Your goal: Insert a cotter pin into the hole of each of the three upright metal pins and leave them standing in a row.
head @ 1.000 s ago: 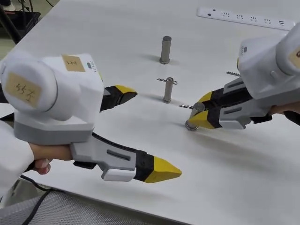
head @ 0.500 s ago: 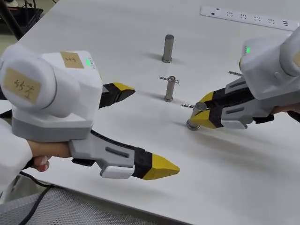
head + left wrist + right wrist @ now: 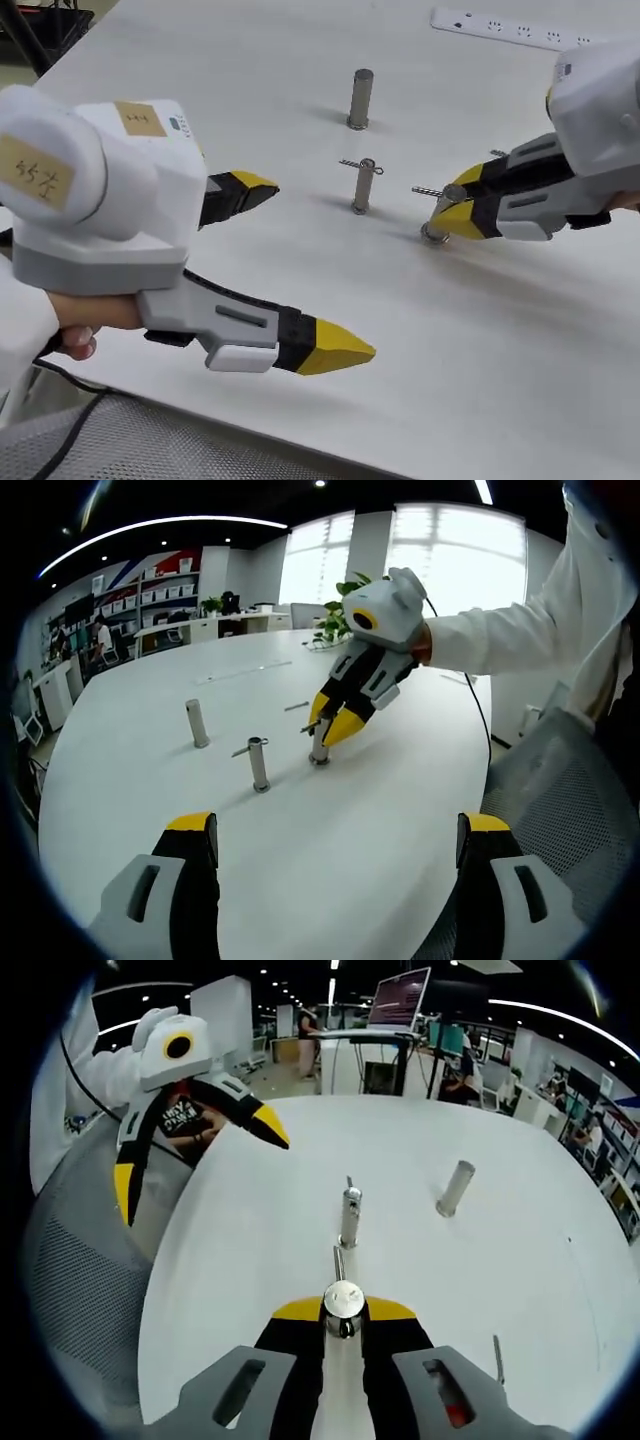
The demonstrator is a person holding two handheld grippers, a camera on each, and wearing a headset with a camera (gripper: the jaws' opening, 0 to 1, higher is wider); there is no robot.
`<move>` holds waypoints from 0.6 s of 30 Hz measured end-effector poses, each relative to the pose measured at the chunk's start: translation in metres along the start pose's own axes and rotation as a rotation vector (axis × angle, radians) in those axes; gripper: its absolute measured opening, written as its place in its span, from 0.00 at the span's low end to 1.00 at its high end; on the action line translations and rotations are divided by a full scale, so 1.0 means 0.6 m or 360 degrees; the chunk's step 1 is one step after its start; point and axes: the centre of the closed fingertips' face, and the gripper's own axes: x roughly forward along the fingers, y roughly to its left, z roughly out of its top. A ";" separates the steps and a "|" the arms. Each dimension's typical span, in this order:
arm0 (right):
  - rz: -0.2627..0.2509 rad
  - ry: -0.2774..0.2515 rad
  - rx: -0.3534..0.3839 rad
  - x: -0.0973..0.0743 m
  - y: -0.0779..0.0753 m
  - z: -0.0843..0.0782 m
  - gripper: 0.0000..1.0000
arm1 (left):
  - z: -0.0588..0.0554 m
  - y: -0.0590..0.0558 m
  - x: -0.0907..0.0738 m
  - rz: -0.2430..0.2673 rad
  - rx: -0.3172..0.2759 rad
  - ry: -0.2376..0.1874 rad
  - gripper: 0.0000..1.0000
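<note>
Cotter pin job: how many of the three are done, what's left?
Done: middle pin has its cotter through. In hand: near pin, clamped by the right gripper, appears to carry one too. Left: far pin is bare; a loose cotter pin lies on the table. The left gripper hangs open.

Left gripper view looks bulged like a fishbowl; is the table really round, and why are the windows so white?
Left gripper view: the fisheye lens bows the table edge, and the windows are blown out to white. Head view: the same table's edges run straight, light is even, the middle metal pin casts only a soft shadow.
</note>
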 end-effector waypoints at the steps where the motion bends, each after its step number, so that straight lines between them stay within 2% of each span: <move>1: 0.0002 0.0001 -0.0006 0.000 -0.001 -0.001 0.08 | 0.000 0.000 0.000 0.0000 0.0001 0.0000 0.99; 7: 0.0012 0.0033 -0.0071 0.001 -0.009 -0.007 0.08 | -0.005 0.001 0.000 0.0005 -0.0006 0.0015 0.99; 18: 0.0023 0.0027 -0.0025 0.001 -0.018 -0.014 0.08 | -0.007 0.001 -0.001 0.0002 -0.0019 0.0020 0.99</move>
